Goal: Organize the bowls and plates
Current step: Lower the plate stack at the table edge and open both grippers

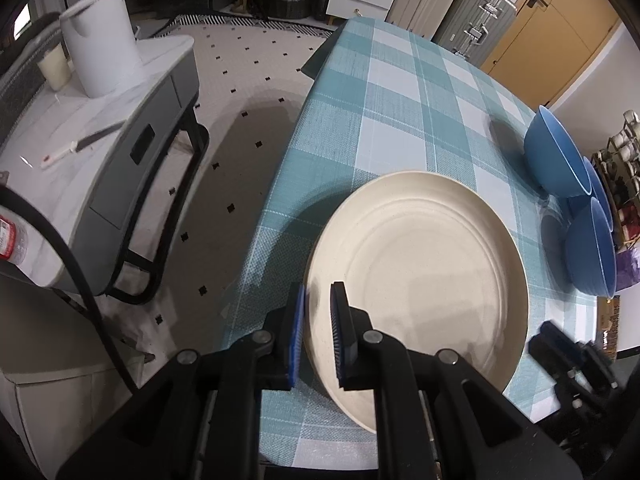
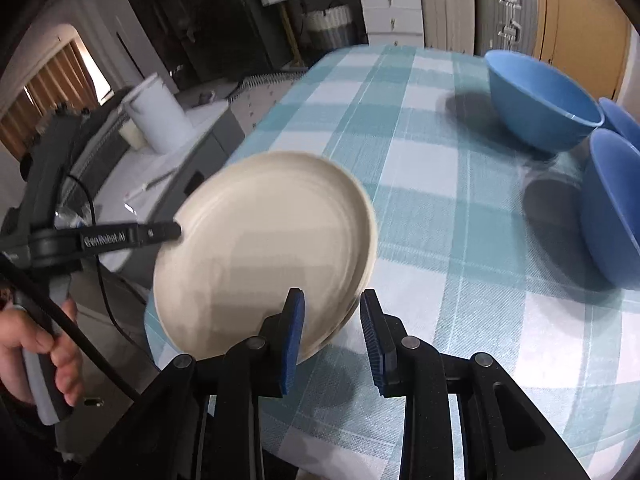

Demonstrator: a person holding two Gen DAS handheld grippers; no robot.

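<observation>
The cream plate is up off the table, tilted, with its near-left rim pinched between the blue pads of the left gripper. Jaws there are nearly all the way closed, clamped on just the thickness of the rim. In the right wrist view the same plate hangs over the near-left part of the table, and the left gripper's black finger comes in from the left and bites its edge (there looks to be a second rim showing under the plate's right edge, so maybe it's more than one plate, hard to tell through the blur).

The right gripper sits just in front of the plate's lower right edge with its jaws partly open. The left pad overlaps the rim in the picture, the right pad is clear of it, and nothing is squeezed between them. From the left wrist view you only catch that gripper as a black lump at the lower right.

Further out: the teal and white checked tablecloth, and three blue bowls at the far right, one upright and two more crowded at the frame edge. A hand grips the left tool's handle at the lower left. Off the table to the left there's a grey side table with a white bucket on it.
</observation>
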